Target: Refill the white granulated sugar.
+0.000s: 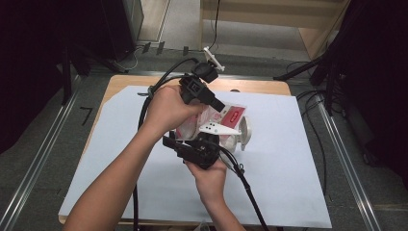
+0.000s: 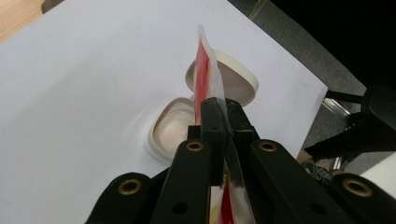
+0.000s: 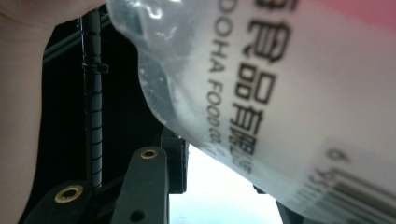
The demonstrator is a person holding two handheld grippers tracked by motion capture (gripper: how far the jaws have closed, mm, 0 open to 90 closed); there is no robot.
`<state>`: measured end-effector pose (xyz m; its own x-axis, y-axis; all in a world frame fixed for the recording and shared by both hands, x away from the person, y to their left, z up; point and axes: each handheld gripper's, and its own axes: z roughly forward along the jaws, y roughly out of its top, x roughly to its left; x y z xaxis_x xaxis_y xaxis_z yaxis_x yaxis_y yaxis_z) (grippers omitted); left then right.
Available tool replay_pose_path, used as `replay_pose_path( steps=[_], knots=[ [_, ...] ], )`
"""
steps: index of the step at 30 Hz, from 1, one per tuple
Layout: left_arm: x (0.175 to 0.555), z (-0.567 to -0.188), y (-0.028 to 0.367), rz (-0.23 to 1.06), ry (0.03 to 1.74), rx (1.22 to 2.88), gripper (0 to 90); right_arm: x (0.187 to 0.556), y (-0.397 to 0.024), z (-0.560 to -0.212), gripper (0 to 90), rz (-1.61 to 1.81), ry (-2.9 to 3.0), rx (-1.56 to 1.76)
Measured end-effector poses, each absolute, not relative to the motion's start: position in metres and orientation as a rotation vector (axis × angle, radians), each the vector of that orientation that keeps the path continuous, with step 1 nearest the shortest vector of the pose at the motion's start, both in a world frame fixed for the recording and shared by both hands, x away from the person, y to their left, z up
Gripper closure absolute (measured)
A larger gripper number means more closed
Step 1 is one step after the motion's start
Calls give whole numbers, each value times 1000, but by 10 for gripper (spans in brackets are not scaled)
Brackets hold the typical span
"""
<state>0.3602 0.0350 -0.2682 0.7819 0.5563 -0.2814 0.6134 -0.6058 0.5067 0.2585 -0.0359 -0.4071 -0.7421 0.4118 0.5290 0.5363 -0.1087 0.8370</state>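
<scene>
In the high view, both hands are working over the middle of the white-covered counter (image 1: 288, 183). The left claw (image 1: 217, 104) is pinching the top edge of a red and white snack packet (image 1: 230, 117), holding it up above a pale bowl (image 1: 244, 131). The right claw (image 1: 204, 142) is coming at the packet from the near side.

In the left gripper view, the left claw (image 2: 223, 108) is pressed together on the thin edge of the packet (image 2: 203, 70), which is standing up between the pads. Beneath it two cream-coloured bowls (image 2: 243, 77) are sitting on the counter (image 2: 70, 93).

In the right gripper view, the packet (image 3: 289, 93) is lying across the right claw's jaws, which are standing partly spread around it; whether the pads are pressing on the film I cannot tell. Black print is reading "OHA FOOD", beside Chinese characters, a digit 6 and a barcode.

If the two claws pull apart unevenly, the film could rip suddenly and scatter the contents past the bowls, or the slick edge could slip out of the left pinch.
</scene>
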Motion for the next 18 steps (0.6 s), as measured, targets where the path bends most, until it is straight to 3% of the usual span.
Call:
replay_pose_path(
  steps=[18],
  knots=[
    [358,-271,43,-120,872,2345,896,262,-35,-410,646,-1965,-2059,-1053]
  ],
)
